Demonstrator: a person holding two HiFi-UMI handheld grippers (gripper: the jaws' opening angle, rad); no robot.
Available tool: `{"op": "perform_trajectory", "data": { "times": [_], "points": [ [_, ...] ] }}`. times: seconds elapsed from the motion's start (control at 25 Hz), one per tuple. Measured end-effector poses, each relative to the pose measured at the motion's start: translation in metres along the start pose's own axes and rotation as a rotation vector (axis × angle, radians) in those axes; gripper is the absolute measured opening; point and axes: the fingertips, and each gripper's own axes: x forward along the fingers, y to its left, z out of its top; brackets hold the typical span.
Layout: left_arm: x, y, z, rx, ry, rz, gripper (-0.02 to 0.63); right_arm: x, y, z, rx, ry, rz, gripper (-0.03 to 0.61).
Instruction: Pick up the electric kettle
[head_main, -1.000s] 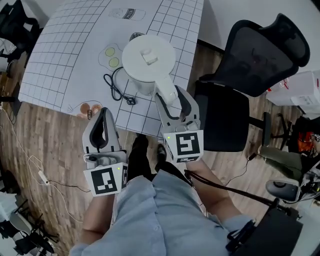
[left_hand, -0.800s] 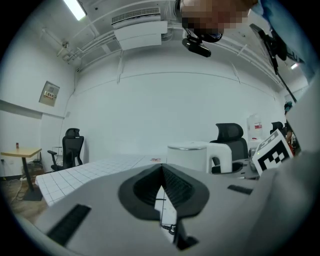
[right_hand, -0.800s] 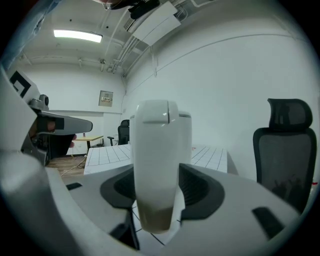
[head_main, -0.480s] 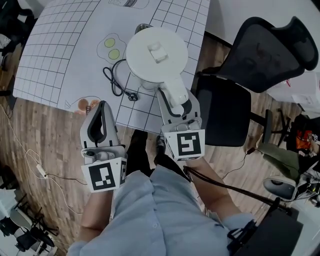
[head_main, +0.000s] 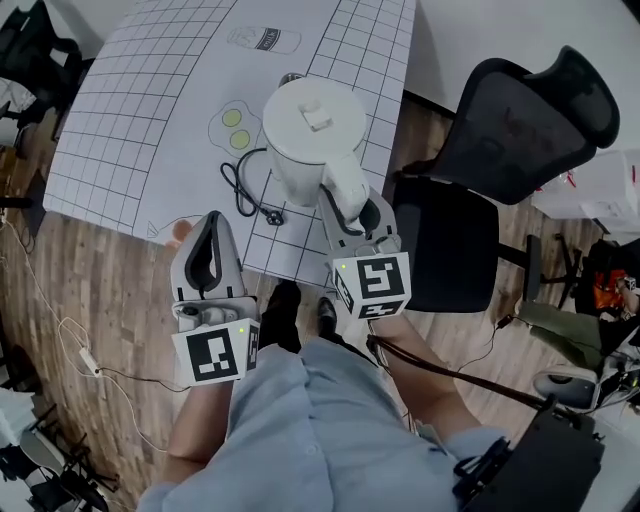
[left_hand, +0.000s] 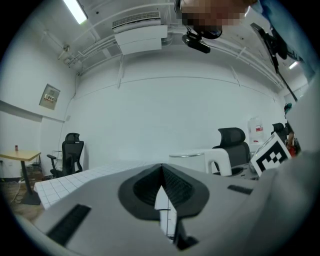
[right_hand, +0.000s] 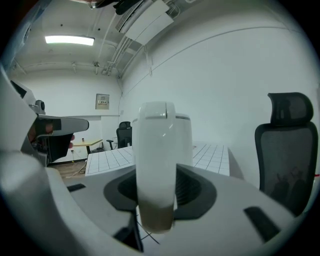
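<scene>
now: electric kettle (head_main: 310, 125), white, lid on, stands upright on the gridded table (head_main: 130, 130), toward the front right corner and close to the edge that faces the person. its handle (head_main: 345, 185) points back at the person. a black power cord (head_main: 243, 190) lies looped on the grid just left of the kettle's foot. two green printed discs (head_main: 236, 128) sit on the sheet beside the kettle on that same side.

right gripper (head_main: 352, 208): reaches in over the front edge of the table, one jaw on either side of the handle. in the right gripper view the handle (right_hand: 157, 165) stands upright in the gap and fills it, and the dark pads (right_hand: 195, 190) meet it on both sides. the jaws have just been closing with the handle between them. reading: clamped on the handle. whether the kettle's foot has left the table cannot be told from the head view.

left gripper (head_main: 212, 222): held at the front edge of the table, left of the kettle and apart from it, touching nothing. in the left gripper view both jaws are pressed together into a single tip with nothing caught between them. past that tip the kettle (left_hand: 192, 159) shows off to the right.

surroundings: black office chair (head_main: 520, 130) just right of the table, wood floor (head_main: 90, 290) under it, person's pale blue shirt (head_main: 320, 430) at the bottom of the head view.
</scene>
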Motion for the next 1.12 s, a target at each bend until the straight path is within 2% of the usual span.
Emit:
{"op": "perform_trajectory", "data": {
  "times": [0.28, 0.48, 0.72, 1.12],
  "points": [
    [0.009, 0.007, 0.012, -0.003, -0.029, -0.001, 0.0, 0.014, -0.006, 0.024, 0.017, -0.045, 0.012, 0.128],
    [0.02, 0.007, 0.011, -0.014, -0.03, -0.007, 0.0, 0.026, -0.01, 0.048, 0.016, -0.11, 0.03, 0.087],
    [0.029, 0.012, 0.013, -0.02, -0.036, -0.005, 0.0, 0.034, -0.017, 0.061, 0.045, -0.143, 0.043, 0.084],
    [0.042, 0.031, 0.019, -0.042, -0.048, 0.014, 0.0, 0.059, -0.016, 0.122, 0.013, -0.246, 0.07, 0.084]
  ]
}}
